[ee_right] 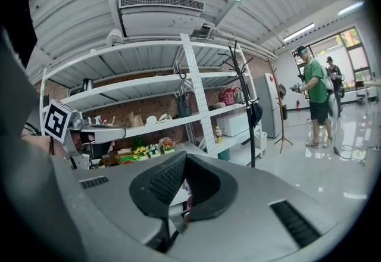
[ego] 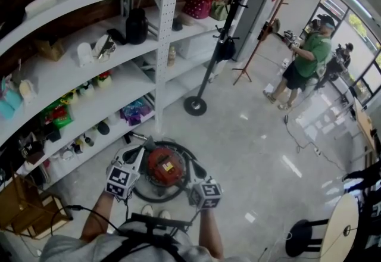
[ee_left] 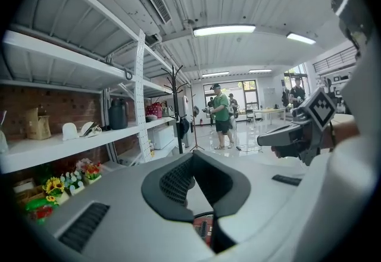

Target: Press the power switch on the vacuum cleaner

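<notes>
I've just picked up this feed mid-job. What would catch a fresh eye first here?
The red vacuum cleaner, circled by a black ring, sits on the floor right at the wearer's feet. The left gripper and right gripper flank it, each with its jaw tips together. Cluttered white shelving fills the left side, and a person in a green shirt stands far off at the upper right.

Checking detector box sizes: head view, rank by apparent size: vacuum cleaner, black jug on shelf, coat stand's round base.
1. vacuum cleaner
2. black jug
3. coat stand base
Jug and base look close, and their distances from the camera differ, so that order is unsure.
</notes>
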### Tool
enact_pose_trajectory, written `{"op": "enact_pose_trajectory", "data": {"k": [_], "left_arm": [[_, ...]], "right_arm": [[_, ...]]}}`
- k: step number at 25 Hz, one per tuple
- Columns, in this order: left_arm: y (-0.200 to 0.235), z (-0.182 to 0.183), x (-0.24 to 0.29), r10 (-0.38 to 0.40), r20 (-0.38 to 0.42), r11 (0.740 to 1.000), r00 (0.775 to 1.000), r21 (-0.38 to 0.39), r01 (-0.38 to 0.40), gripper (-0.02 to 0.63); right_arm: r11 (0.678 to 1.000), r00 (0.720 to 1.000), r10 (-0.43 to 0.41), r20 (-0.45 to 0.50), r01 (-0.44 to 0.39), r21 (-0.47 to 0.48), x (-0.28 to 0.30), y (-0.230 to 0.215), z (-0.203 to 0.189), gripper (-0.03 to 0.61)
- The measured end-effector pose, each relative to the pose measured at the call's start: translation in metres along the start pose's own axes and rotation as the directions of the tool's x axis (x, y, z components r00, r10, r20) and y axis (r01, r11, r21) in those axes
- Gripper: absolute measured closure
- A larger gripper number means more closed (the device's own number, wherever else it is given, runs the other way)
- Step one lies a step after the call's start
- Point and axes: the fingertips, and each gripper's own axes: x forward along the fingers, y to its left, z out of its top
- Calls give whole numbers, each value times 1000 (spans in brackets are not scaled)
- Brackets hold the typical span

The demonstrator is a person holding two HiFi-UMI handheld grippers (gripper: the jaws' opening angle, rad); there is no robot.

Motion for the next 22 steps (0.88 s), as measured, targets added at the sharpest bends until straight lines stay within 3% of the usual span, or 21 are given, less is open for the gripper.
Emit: {"op": "enact_pose_trajectory", "data": {"k": [22], "left_arm": [[45,23,-6,74,69,997,995,-1,-74,607]], "right_arm": [[1000,999,7,47,-7,-17,13,2,24,566]]}}
